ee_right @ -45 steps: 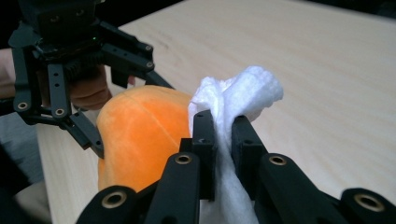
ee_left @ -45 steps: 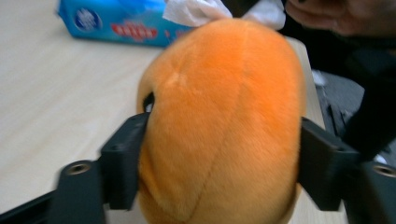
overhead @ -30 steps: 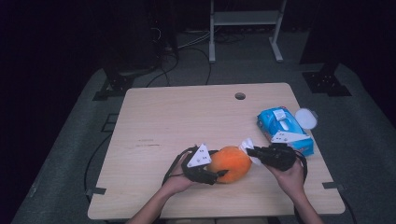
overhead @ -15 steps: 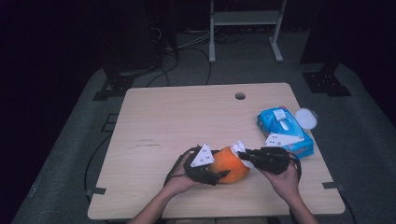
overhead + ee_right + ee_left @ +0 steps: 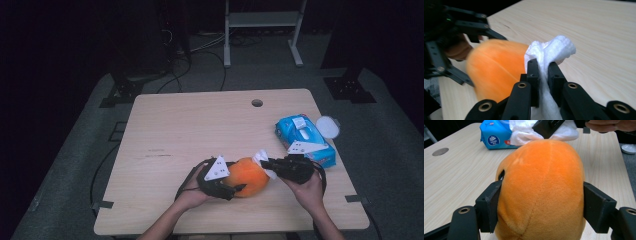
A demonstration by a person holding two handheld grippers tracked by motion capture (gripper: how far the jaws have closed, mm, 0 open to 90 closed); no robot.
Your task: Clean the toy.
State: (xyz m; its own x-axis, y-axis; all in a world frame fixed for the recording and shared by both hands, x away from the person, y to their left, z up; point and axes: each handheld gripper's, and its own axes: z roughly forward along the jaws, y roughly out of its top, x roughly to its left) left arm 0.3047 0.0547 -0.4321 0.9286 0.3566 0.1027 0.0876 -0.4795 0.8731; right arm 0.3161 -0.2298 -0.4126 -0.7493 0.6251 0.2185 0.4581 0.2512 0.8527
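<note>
An orange plush ball [image 5: 250,176] rests on the wooden table [image 5: 200,130] near its front edge. My left gripper [image 5: 245,178] comes at it from the left. Its jaws sit on both sides of the plush [image 5: 541,190] and press into the fur; they have just been opening a little with the plush still between them. My right gripper [image 5: 265,163] reaches in from the right, shut on a crumpled white wipe [image 5: 554,48]. The wipe [image 5: 261,156] touches the plush's upper right side [image 5: 496,72].
A blue pack of wipes [image 5: 300,137] lies at the right of the table, just behind my right hand. A small white round lid [image 5: 327,126] sits beside it near the edge. A cable hole [image 5: 257,103] is at the far middle. Dark floor with stands surrounds the table.
My right gripper carried the wipe left over the plush, then came back a little to the right. The left hand and the plush stayed put.
</note>
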